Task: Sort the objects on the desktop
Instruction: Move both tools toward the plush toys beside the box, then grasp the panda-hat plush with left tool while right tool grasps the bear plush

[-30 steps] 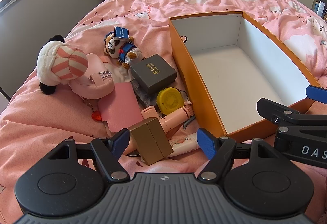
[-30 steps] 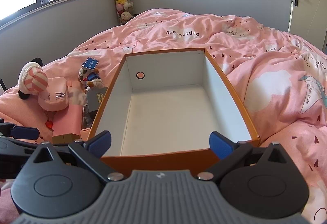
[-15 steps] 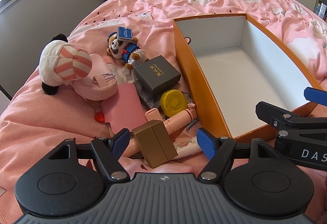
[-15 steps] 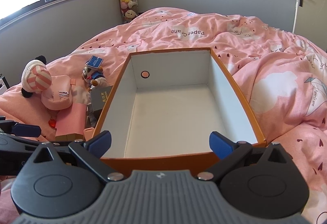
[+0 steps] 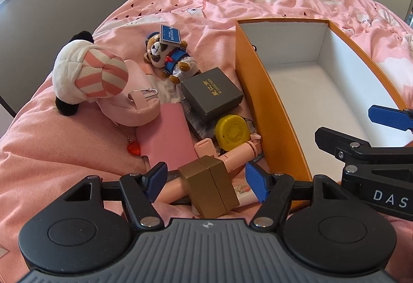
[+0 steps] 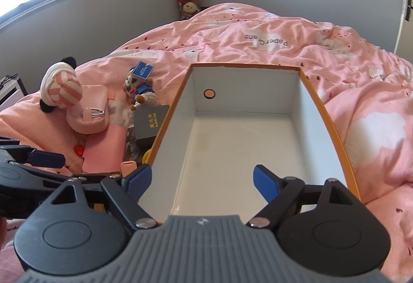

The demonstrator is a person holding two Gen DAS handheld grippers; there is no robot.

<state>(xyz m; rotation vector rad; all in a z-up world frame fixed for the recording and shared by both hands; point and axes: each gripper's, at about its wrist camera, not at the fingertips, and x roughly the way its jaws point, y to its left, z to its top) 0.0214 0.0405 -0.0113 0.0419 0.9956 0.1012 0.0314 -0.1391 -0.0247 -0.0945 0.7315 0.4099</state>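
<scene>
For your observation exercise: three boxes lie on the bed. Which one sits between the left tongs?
The gold box, between the open left tongs. The grey box lies farther off; the orange box is large and open-topped.

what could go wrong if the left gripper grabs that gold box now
The open left gripper straddles the small gold box, which lies on a pink tube in a crowded pile, so closing may pinch the tube or push the box off. The soft pink duvet could also let it sink.

Two soft toys (image 5: 87, 76) (image 5: 167, 55), one big orange box (image 5: 268, 107), one grey box (image 5: 211, 94), one gold box (image 5: 209, 187), one yellow tape measure (image 5: 232, 132), two claws (image 5: 206, 177) (image 6: 202, 179).
</scene>
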